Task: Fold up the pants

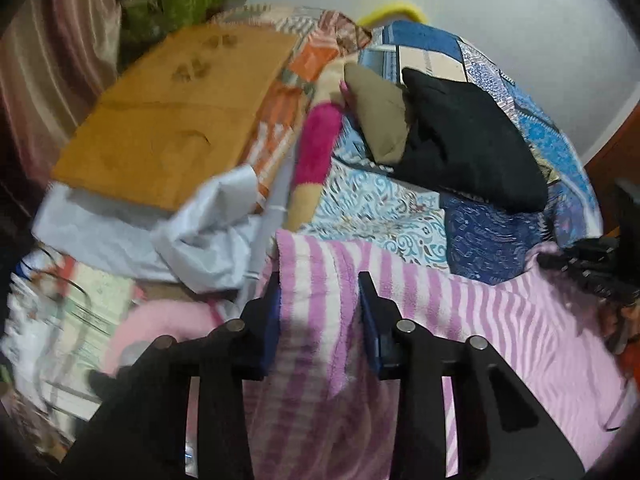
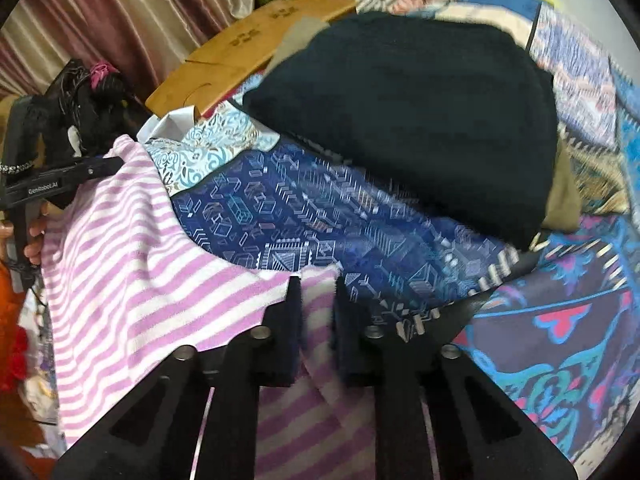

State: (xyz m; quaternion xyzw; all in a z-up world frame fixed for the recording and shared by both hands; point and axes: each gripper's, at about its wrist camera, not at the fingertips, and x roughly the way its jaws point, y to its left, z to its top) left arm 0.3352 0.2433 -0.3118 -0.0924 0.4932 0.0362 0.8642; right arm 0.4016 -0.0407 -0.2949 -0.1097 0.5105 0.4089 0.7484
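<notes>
The pants (image 1: 500, 320) are fleecy, with pink and white stripes, and lie spread on a patterned bedspread (image 1: 372, 208). In the left wrist view my left gripper (image 1: 320, 292) is shut on a thick fold at the pants' upper left edge, and the cloth fills the gap between the pads. In the right wrist view my right gripper (image 2: 318, 292) is shut on the edge of the pants (image 2: 132, 264) at their right end. The left gripper (image 2: 60, 184), held in a hand, shows at the far left of that view, at the other corner.
A folded black garment (image 2: 408, 128) and a tan one (image 1: 380, 116) lie on the bed beyond the pants. A wooden board (image 1: 172, 112) lies at the left with crumpled white cloth (image 1: 192, 236) at its near end. A striped curtain (image 2: 120, 8) hangs behind.
</notes>
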